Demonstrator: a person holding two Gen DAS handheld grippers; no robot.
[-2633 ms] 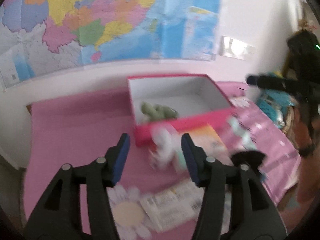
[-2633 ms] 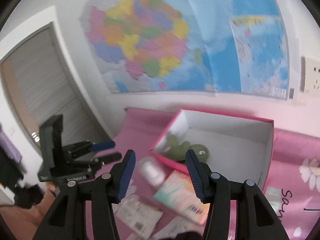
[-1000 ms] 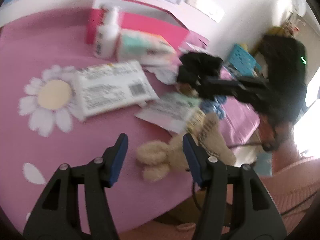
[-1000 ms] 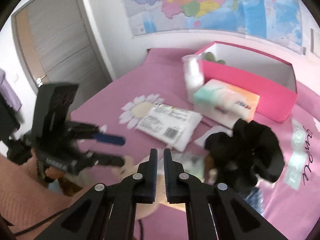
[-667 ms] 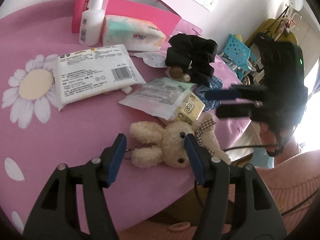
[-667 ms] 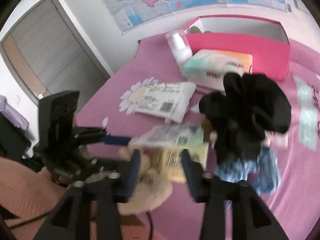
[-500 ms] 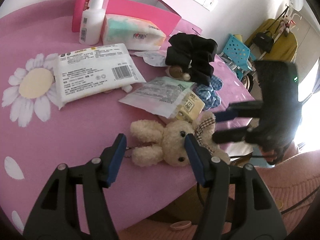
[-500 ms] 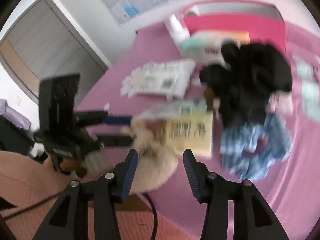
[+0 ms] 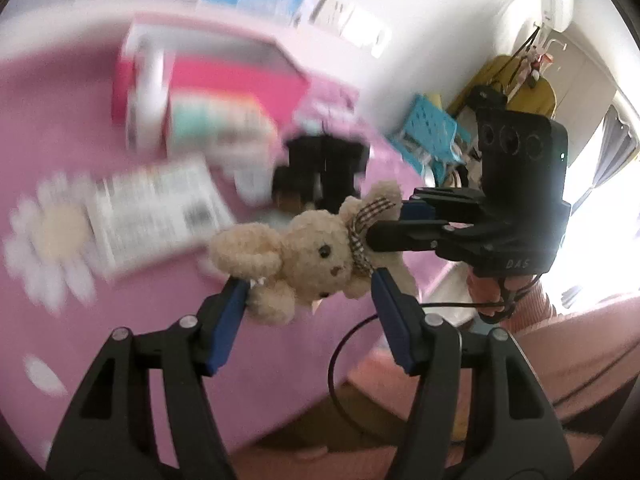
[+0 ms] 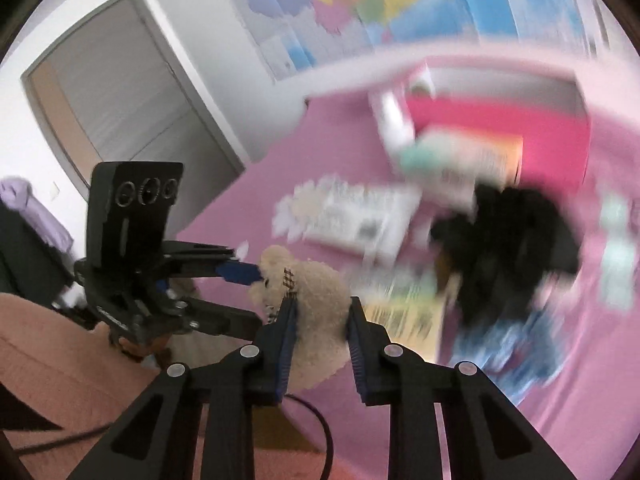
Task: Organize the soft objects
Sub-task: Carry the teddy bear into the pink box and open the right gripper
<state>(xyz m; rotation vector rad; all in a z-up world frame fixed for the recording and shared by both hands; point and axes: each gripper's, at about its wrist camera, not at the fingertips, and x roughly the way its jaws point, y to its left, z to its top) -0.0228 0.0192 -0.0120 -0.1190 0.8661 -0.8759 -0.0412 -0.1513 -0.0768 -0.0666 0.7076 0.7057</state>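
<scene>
A cream plush bunny (image 9: 312, 252) with a checked bow hangs in the air above the near edge of the pink table (image 9: 80, 340). My right gripper (image 10: 322, 308) is closing, and its blue pads press on the bunny (image 10: 316, 292). In the left wrist view the right gripper (image 9: 384, 224) reaches in from the right and pinches the toy at the bow. My left gripper (image 9: 308, 286) stands half open, with the bunny's head and paws between its fingertips. The left gripper (image 10: 252, 296) meets the toy from the left. A pink box (image 9: 240, 80) stands at the back.
On the blurred table lie a black fabric bundle (image 10: 512, 232), a blue checked cloth (image 10: 516, 340), a white wipes pack (image 9: 156, 200), a tissue pack (image 9: 216, 120), a white bottle (image 9: 148, 92) and a yellow packet (image 10: 400, 312). A person's coral clothing (image 9: 560, 360) is below.
The bunny has left the table and now hangs in the air. The right gripper opened, came over the toy and closed on it. The left gripper rose along with it.
</scene>
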